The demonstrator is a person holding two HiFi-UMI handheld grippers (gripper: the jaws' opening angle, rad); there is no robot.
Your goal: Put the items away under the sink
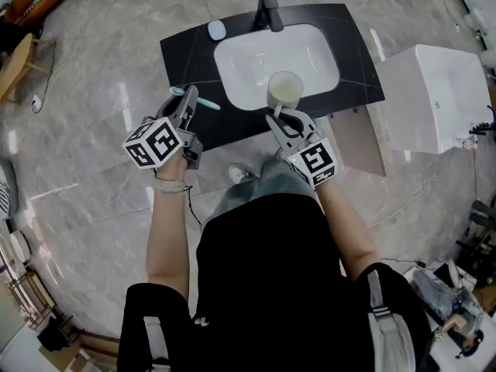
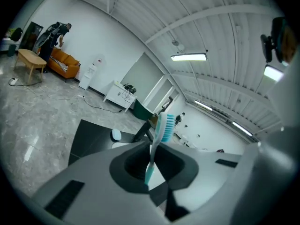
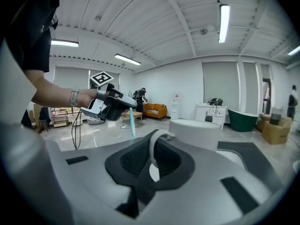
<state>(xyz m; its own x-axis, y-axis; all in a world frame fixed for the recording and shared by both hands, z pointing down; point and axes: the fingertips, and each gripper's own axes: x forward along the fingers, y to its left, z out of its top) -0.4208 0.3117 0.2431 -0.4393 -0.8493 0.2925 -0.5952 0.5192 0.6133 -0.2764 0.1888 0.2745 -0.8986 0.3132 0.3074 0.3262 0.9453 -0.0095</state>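
Status: left gripper (image 1: 184, 104) is clamped on the teal toothbrush (image 2: 158, 137). The handle is pinched between the jaws and the bristle head sticks up and out past the tips. Right gripper (image 1: 280, 119) is closed on the handle of the white mug (image 1: 284, 90), so the mug body hangs just ahead of its jaws, over the near edge of the sink basin (image 1: 310, 49). Both items are off the counter (image 1: 186, 53) and held in the air, well apart from each other, the toothbrush out to the left of the right gripper. Nothing is under the sink yet, so I'd call this pick done, stow not started. Below and right of the right gripper a grey panel (image 1: 361, 142) juts out from under the counter edge. It looks like an open cabinet door, can't confirm, and the inside isn't visible. Still left: bring both grippers down and into that space, then release. A small white oval thing (image 1: 217, 30) sits on the counter well beyond the left gripper, beside the faucet (image 1: 267, 10). It may need putting away too, can't tell what it is.
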